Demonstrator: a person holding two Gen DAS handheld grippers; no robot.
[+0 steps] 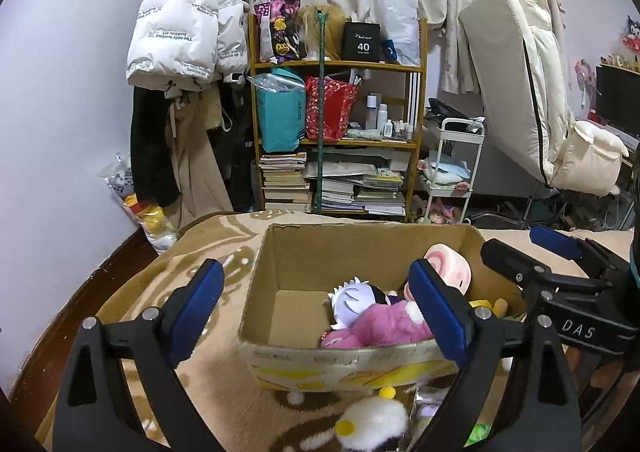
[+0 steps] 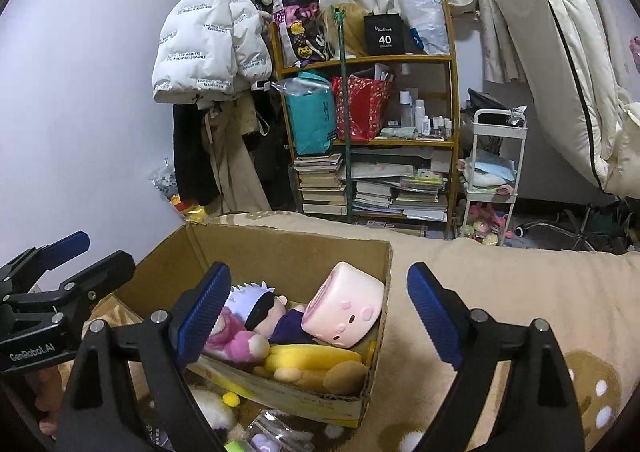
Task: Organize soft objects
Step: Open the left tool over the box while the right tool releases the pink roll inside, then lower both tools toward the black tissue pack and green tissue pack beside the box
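Plush toys fill the cardboard box (pink pig cushion on top)

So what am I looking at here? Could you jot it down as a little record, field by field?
setting: bed with tan blanket, cluttered bookshelf behind
container: open cardboard box on the blanket
in box: pink pig cube plush, white-haired doll, pink plush, yellow plush
outside box: white fluffy toy in front of it
left gripper: open, empty
right gripper: open, empty
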